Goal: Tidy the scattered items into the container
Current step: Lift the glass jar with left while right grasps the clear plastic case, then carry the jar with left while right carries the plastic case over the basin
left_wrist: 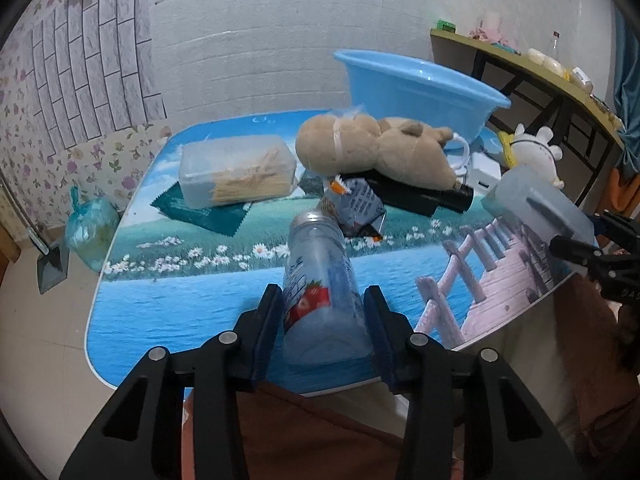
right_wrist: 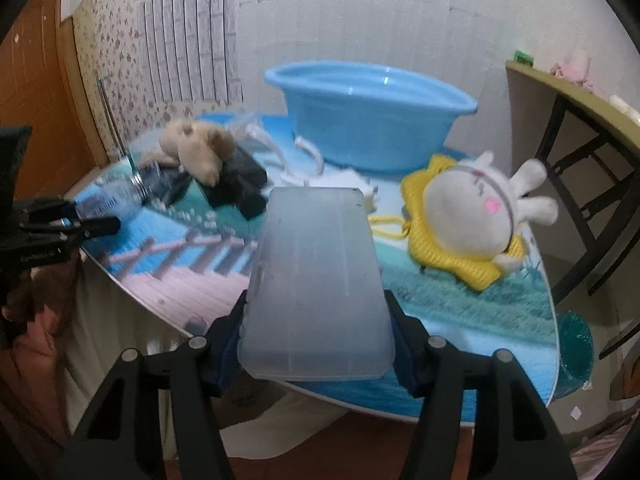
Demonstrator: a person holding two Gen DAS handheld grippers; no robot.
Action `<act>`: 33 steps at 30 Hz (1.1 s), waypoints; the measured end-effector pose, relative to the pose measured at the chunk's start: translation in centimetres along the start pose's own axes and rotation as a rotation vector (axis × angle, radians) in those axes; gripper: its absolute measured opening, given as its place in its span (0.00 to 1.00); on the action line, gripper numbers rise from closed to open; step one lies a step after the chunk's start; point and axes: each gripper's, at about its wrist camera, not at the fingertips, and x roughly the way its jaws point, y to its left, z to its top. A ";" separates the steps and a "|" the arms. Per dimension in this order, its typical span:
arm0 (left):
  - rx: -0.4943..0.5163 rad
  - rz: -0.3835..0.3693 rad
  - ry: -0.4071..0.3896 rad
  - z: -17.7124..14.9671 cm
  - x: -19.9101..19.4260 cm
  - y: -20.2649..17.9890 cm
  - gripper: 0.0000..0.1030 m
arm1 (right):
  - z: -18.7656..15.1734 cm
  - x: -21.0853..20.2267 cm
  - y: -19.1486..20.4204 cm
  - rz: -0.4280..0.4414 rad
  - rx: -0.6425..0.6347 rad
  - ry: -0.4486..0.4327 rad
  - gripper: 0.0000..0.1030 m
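This is a lived-in room of a home. Floral wallpaper (left_wrist: pixel 24 120) covers the left wall beside a white painted brick wall (left_wrist: pixel 280 32). A small table with a printed seaside cloth (left_wrist: pixel 180 312) holds household clutter: a tan plush toy (left_wrist: pixel 376 148), a white bunny plush (right_wrist: pixel 476 208), a blue plastic washbasin (right_wrist: pixel 372 120). On the far right stands a side table (left_wrist: pixel 520 64) crowded with jars. A tied rubbish bag (left_wrist: pixel 90 232) sits on the tiled floor.
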 end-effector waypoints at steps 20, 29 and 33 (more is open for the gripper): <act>-0.011 -0.019 -0.098 3.4 -3.3 -0.1 0.37 | 3.3 -2.6 -0.1 0.066 0.025 -0.119 0.58; -0.028 -0.076 -0.128 6.0 -5.0 0.0 0.37 | 4.2 -3.4 0.0 0.069 0.021 -0.148 0.58; -0.004 -0.081 -0.172 7.9 -6.1 -0.5 0.37 | 5.6 -3.7 -0.5 0.077 0.035 -0.168 0.58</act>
